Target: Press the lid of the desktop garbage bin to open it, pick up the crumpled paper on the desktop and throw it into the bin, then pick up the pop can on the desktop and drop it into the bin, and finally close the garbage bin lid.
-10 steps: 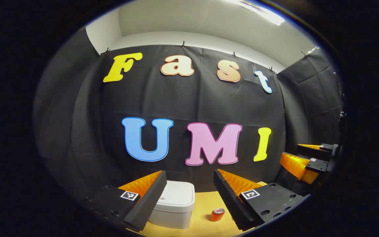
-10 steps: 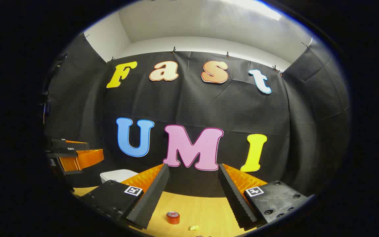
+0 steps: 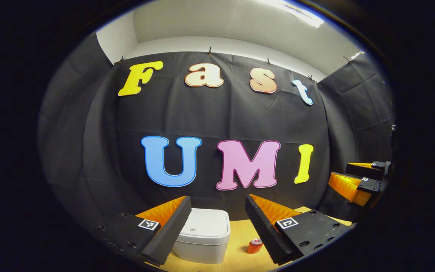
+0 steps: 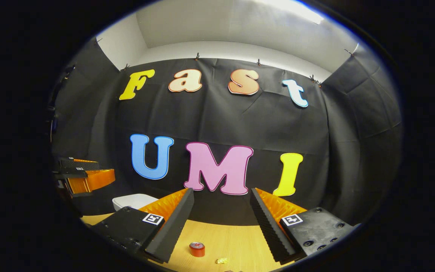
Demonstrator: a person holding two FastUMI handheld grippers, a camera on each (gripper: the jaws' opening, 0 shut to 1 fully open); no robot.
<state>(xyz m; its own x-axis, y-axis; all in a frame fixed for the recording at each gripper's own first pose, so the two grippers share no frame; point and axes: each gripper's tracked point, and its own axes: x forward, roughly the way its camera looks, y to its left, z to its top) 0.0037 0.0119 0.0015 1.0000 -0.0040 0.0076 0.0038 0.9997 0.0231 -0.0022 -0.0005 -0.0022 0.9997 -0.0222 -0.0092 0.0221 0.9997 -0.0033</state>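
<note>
A white garbage bin (image 3: 204,236) with its lid down stands on the wooden desk, straight ahead between the fingers of my left gripper (image 3: 217,211), which is open and holds nothing. A red pop can (image 3: 254,246) stands to the bin's right, partly behind the right finger. In the right gripper view the pop can (image 4: 197,249) and a small yellow crumpled paper (image 4: 222,260) lie on the desk below my open right gripper (image 4: 221,207). The bin (image 4: 132,201) shows at its left. Each gripper appears at the edge of the other's view: the right gripper (image 3: 357,181), the left gripper (image 4: 83,175).
The wooden desk (image 4: 236,240) runs back to the black cloth wall (image 4: 217,121). White wall and a ceiling light sit above the cloth.
Both views have shifted slightly; the bin and can show a little more in the left gripper view. Both grippers stay open.
</note>
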